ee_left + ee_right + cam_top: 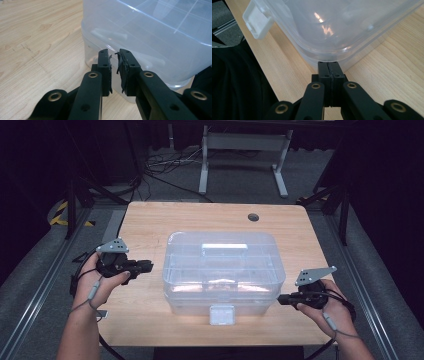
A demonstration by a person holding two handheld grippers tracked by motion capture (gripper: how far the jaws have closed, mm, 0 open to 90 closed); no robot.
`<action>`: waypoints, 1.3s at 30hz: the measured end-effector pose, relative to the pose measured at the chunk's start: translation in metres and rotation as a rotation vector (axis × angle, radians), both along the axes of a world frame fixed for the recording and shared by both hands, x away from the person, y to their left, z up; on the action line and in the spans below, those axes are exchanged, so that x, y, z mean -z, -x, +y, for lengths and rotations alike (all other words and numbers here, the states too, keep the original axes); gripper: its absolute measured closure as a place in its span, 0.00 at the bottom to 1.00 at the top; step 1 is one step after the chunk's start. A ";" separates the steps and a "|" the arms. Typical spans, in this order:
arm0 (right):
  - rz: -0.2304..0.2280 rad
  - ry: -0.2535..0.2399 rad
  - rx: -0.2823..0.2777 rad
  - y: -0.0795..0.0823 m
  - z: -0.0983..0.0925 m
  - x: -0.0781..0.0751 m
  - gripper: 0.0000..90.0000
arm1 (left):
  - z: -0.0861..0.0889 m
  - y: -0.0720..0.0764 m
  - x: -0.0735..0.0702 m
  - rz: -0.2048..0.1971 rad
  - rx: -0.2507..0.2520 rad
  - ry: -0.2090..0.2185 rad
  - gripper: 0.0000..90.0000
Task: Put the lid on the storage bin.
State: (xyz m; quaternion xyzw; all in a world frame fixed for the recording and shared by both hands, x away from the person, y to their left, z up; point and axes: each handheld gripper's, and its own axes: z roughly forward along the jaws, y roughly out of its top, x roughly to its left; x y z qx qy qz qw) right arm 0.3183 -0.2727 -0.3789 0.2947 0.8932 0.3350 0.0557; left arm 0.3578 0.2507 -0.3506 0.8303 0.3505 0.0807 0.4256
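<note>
The clear plastic box (223, 270) sits lidded at the table's (150, 220) centre, the left gripper (145, 265) at its nine o'clock with jaws slightly parted on nothing, the right gripper (281, 299) at four o'clock, jaws pressed together.

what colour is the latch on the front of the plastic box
White, on a clear, see-through box; the latch shows best in the right gripper view.
</note>
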 end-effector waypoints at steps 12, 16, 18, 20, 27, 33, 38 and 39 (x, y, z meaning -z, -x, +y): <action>0.013 0.029 -0.003 0.000 0.000 0.003 1.00 | -0.001 -0.002 0.002 0.012 -0.006 0.007 0.89; 0.015 0.029 -0.005 0.000 0.000 0.004 1.00 | -0.003 -0.004 0.005 0.017 -0.002 0.003 0.89; 0.016 0.030 -0.005 0.000 0.000 0.004 1.00 | -0.003 -0.004 0.006 0.018 -0.004 0.007 0.89; 0.025 0.026 -0.008 0.000 -0.001 0.004 1.00 | -0.003 -0.005 0.007 0.022 -0.017 0.009 0.89; 0.017 0.001 -0.016 0.003 -0.008 -0.007 1.00 | -0.003 -0.001 0.010 0.015 -0.039 0.003 0.88; -0.014 -0.065 -0.013 0.001 -0.017 -0.025 1.00 | 0.000 0.008 0.013 0.006 -0.068 0.005 0.86; -0.061 -0.135 0.004 -0.005 -0.024 -0.042 1.00 | 0.004 0.011 0.015 0.003 -0.085 0.010 0.83; -0.076 -0.150 0.015 -0.008 -0.025 -0.045 1.00 | 0.004 0.012 0.015 0.006 -0.089 0.011 0.82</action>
